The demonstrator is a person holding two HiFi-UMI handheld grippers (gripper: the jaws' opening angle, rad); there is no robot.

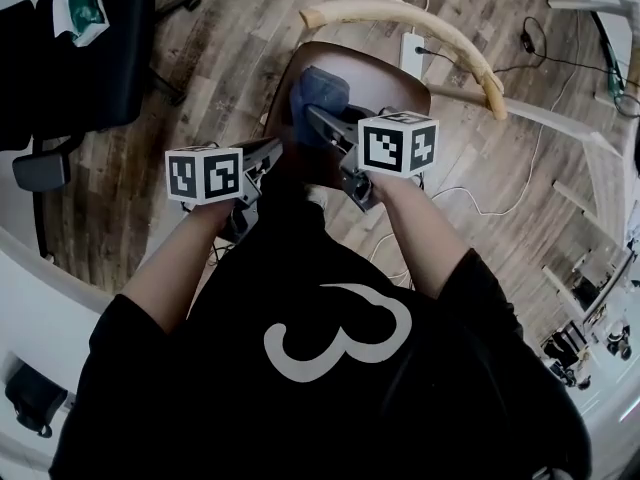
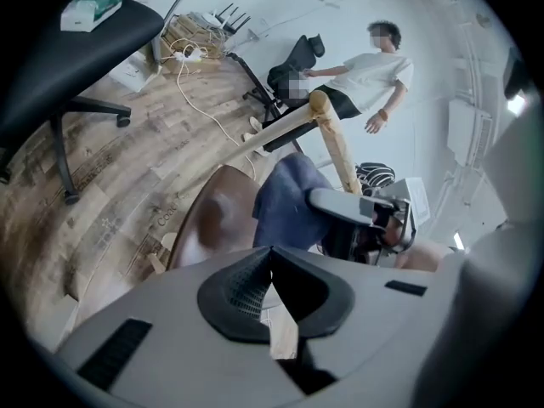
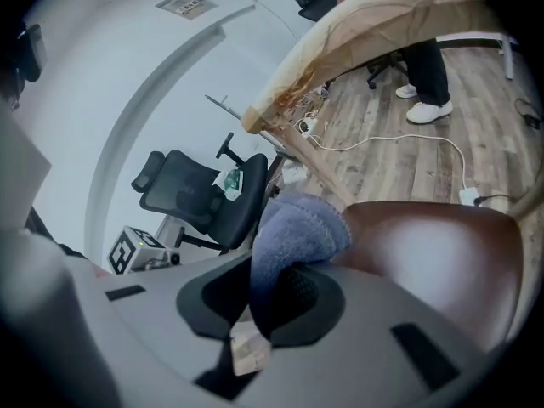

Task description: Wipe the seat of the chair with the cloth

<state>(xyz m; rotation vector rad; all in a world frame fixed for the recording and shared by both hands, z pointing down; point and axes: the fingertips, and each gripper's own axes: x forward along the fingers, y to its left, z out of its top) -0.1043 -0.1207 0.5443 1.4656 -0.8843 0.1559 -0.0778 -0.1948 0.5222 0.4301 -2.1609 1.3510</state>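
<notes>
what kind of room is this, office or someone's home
Probably an office or lab workspace, not a home: a black swivel office chair, a power strip lying on the wood-plank floor, and a person standing by another office chair.

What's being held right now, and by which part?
The right tool grips the blue cloth by a bunched fold at its near end. The left tool holds nothing, jaws together.
</notes>
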